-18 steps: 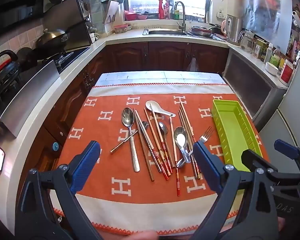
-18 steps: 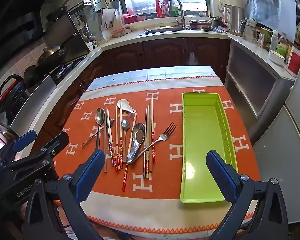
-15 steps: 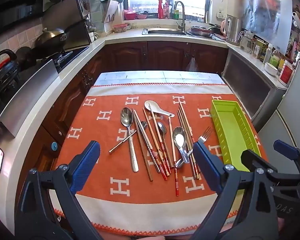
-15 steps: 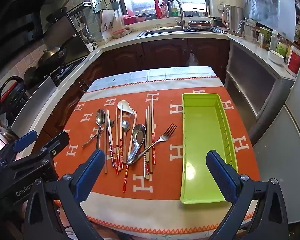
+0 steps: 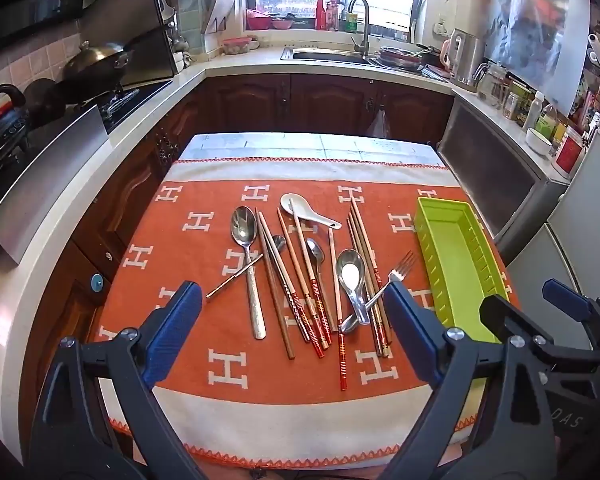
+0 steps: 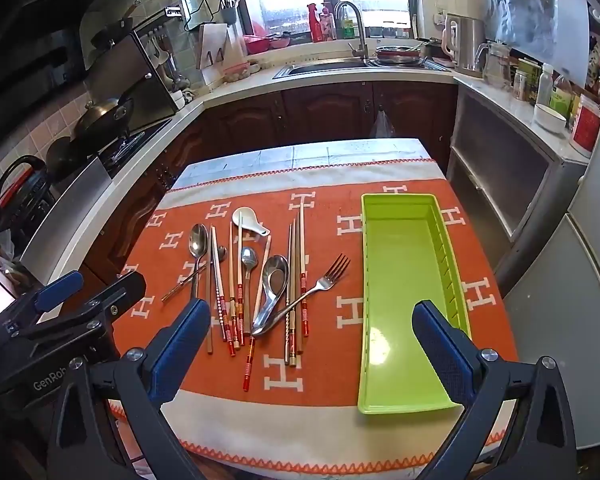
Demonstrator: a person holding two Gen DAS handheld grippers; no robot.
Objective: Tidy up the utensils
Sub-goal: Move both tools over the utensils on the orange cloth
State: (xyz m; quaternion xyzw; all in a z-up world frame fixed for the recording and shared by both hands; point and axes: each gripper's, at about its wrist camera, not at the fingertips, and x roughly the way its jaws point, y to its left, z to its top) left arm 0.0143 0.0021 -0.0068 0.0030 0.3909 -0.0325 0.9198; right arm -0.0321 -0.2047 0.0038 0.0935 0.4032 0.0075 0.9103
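Note:
A heap of utensils lies on an orange cloth: several chopsticks, a large steel spoon, a white ceramic spoon, a steel ladle spoon and a fork. An empty green tray stands to their right. In the right wrist view the tray, the fork and the chopsticks show too. My left gripper is open above the near edge, before the heap. My right gripper is open, between heap and tray.
The table stands in a kitchen with dark cabinets behind, a stove with a wok on the left counter, a sink at the back and a steel unit on the right.
Both grippers have shifted very slightly; the scene sits a little differently in both views. Nothing on the table has moved.

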